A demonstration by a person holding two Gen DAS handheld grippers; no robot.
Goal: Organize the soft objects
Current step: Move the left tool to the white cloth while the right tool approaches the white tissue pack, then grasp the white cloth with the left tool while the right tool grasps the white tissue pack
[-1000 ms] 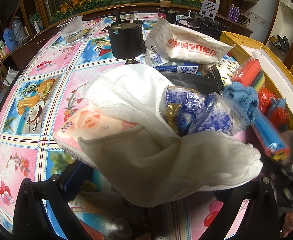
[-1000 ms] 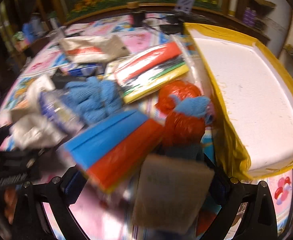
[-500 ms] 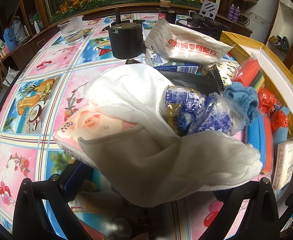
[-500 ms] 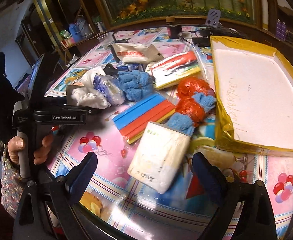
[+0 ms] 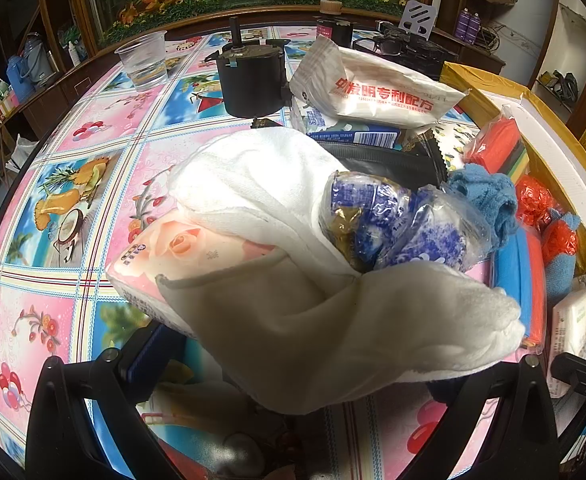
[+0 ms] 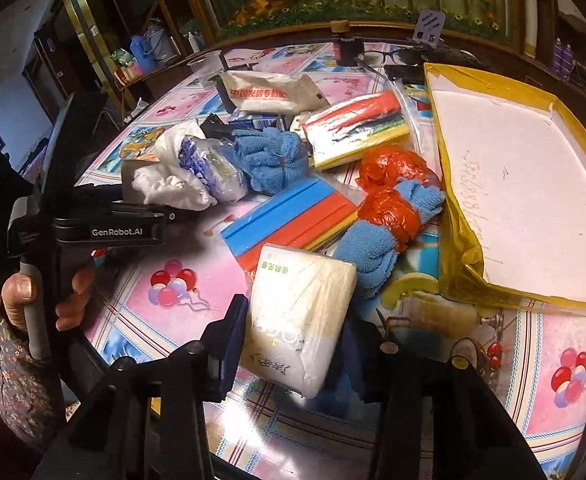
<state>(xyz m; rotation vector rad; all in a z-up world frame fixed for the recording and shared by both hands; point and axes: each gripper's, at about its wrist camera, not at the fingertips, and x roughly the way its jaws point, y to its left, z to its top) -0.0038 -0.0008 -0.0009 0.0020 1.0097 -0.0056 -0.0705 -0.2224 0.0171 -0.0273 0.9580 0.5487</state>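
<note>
Left tool [image 5: 293, 364] sits under a white towel [image 5: 333, 320], which hides its fingertips, so I cannot tell its spread. On my right tool [image 6: 293, 344] the jaws are closing around a cream tissue pack [image 6: 297, 316] lying on the surface [image 6: 165, 320]. Its wrapper is glossy with green print; its near end is cut off behind the fingers. Its long axis runs away from me, tilted slightly right.

"GenRobot.AI" — white lettering on the left gripper [image 6: 105, 216] body.
</note>
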